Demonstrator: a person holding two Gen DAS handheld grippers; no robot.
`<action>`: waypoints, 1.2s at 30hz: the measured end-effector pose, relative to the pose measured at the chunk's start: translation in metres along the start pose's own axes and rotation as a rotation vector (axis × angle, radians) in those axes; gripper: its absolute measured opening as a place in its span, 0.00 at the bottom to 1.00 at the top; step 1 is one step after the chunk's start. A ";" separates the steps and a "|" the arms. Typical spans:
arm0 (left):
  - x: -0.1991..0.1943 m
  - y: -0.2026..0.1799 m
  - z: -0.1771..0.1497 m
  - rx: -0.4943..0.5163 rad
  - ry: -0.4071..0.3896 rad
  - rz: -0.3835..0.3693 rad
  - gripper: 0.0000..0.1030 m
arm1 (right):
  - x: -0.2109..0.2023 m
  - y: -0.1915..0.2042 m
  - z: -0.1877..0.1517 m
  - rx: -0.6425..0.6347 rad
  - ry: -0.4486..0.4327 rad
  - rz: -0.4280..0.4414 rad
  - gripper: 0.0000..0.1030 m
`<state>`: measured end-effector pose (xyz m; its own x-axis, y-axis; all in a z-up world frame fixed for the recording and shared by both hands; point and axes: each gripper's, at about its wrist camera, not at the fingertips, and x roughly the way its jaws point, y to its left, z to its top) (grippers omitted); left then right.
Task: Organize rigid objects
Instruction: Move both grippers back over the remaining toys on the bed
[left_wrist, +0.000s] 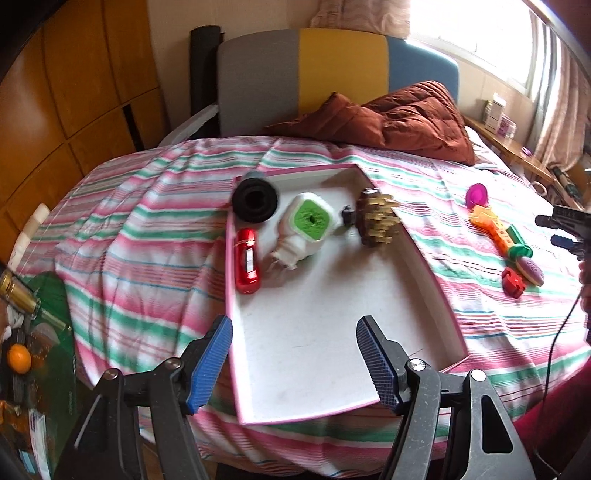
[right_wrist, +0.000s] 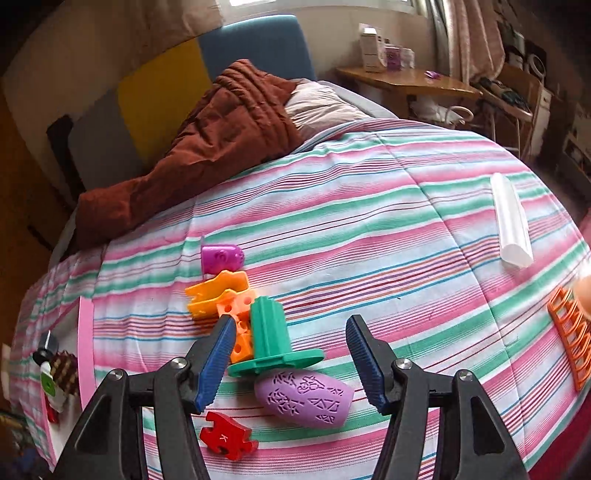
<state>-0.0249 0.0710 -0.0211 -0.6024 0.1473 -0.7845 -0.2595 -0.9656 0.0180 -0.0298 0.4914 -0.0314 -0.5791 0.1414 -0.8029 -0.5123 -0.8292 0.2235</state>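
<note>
both claws are open and nothing is held: the left claw (left_wrist: 294, 363) hangs over the bare end of the pink box (left_wrist: 424, 254), and the right claw (right_wrist: 290, 363) hangs over a heap of toys on the bed (right_wrist: 388, 206). the green toy (right_wrist: 271, 338), orange blocks (right_wrist: 225, 295) and purple egg (right_wrist: 304, 400) are touching, so two could be grabbed at once, or one knocked away. the egg is round and could be squeezed out and rolled off. the red puzzle piece (right_wrist: 227, 435) is flat and could be missed
</note>
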 end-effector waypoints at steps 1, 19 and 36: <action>0.001 -0.005 0.002 0.011 -0.001 -0.009 0.68 | 0.000 -0.006 0.001 0.029 0.002 -0.002 0.61; 0.025 -0.111 0.063 0.188 0.012 -0.197 0.74 | 0.003 -0.034 0.004 0.198 0.047 0.030 0.61; 0.115 -0.234 0.153 0.336 0.035 -0.329 0.90 | 0.006 -0.043 0.005 0.273 0.086 0.119 0.61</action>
<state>-0.1492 0.3471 -0.0205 -0.4229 0.4210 -0.8024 -0.6659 -0.7450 -0.0399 -0.0151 0.5306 -0.0429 -0.5950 -0.0039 -0.8037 -0.6027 -0.6594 0.4494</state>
